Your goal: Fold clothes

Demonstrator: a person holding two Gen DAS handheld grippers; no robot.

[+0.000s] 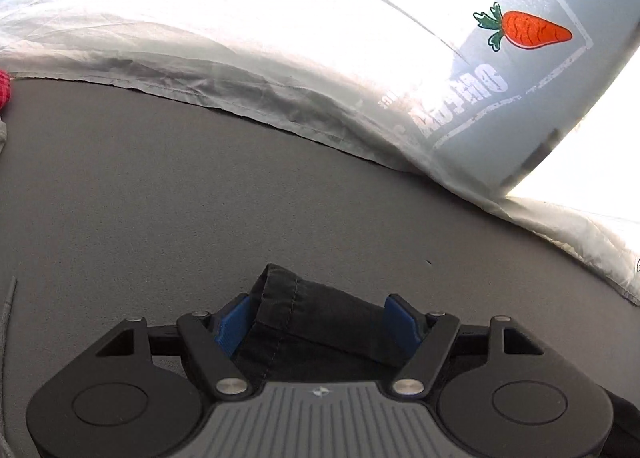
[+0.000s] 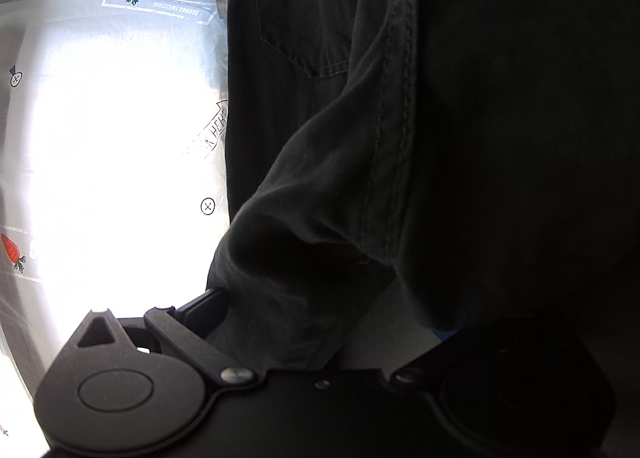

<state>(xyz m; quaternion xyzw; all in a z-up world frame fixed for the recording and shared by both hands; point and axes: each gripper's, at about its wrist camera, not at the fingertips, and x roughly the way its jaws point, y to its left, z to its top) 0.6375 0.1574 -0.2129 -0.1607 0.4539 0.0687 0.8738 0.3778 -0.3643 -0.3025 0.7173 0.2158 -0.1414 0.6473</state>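
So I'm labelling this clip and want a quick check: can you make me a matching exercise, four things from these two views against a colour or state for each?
Things:
1. left tool
2. carrot print
3. back pocket
4. tool pads

Colour or state:
A. orange with green leaves
B. blue
C. stitched onto the dark trousers
D. shut on a hemmed edge of dark cloth

Pairs: 1-D, 2-A, 3-C, 4-B
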